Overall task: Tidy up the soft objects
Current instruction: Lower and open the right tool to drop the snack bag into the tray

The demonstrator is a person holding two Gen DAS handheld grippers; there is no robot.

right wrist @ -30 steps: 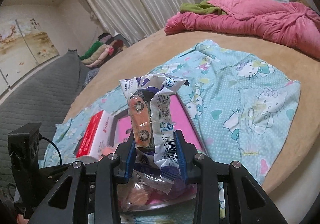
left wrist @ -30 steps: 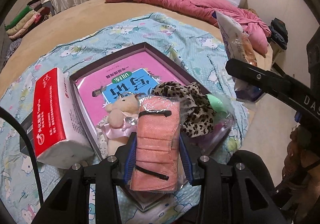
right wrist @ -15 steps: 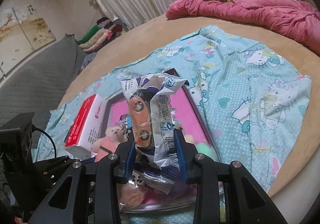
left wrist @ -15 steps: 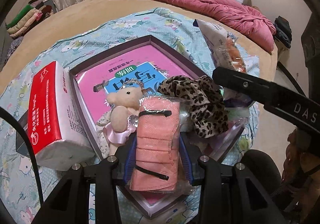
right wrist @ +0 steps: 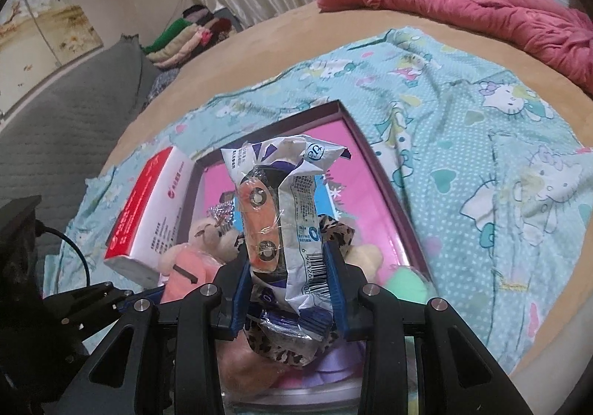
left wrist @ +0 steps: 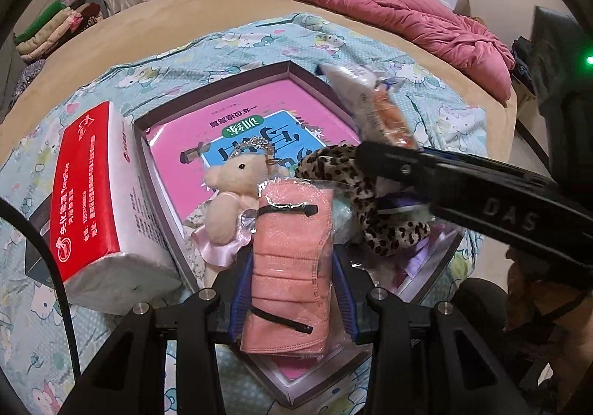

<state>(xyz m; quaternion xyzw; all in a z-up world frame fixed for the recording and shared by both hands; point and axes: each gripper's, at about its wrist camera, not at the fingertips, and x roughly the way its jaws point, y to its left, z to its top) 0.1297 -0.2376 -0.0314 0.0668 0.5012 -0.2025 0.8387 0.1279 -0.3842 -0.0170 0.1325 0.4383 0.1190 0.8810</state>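
My left gripper (left wrist: 292, 283) is shut on a clear bag of pink face masks (left wrist: 290, 263), held above the near corner of a shallow purple-rimmed box (left wrist: 237, 75). Inside the box lie a pink book (left wrist: 237, 125), a small cream plush bear (left wrist: 233, 200) in a pink dress and a leopard-print fabric piece (left wrist: 370, 207). My right gripper (right wrist: 292, 285) is shut on a white-and-blue plastic packet (right wrist: 292, 200) with an orange item inside, hanging over the same box (right wrist: 374, 162). That right gripper's finger (left wrist: 463, 192) crosses the left wrist view from the right.
A red-and-white tissue pack (left wrist: 92, 188) leans on the box's left side. All of it rests on a blue cartoon-print sheet (right wrist: 481, 140) over a tan bed (left wrist: 155, 22). A pink quilt (left wrist: 370, 3) lies at the far side. Folded clothes (right wrist: 185, 40) are stacked far left.
The right gripper with its packet has come down and forward over the box, its finger now crossing above the leopard fabric. The left gripper has barely moved.
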